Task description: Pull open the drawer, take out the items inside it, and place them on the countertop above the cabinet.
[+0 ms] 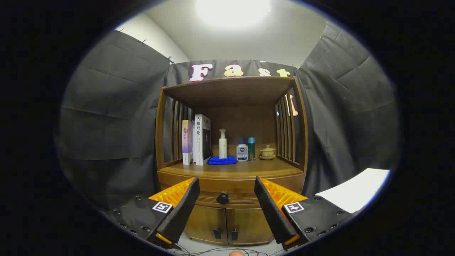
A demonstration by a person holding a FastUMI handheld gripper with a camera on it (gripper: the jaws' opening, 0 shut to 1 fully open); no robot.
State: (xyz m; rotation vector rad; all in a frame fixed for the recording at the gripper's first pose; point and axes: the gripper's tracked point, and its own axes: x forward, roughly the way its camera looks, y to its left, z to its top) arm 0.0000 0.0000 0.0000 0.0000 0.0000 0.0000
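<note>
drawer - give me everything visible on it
The drawer is a shallow, wide wooden front, brown like the rest of the cabinet, set just under the countertop and above two small doors. It looks fully shut, flush with the frame. One round dark knob sits at its middle. Nothing touches it: the gripper is open, its fingers spread to either side with the knob in the gap beyond them. The contents are hidden.

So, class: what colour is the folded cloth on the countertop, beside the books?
Blue. The folded cloth shows best in the gripper view, beyond the open gripper, under the pump bottle.
</note>
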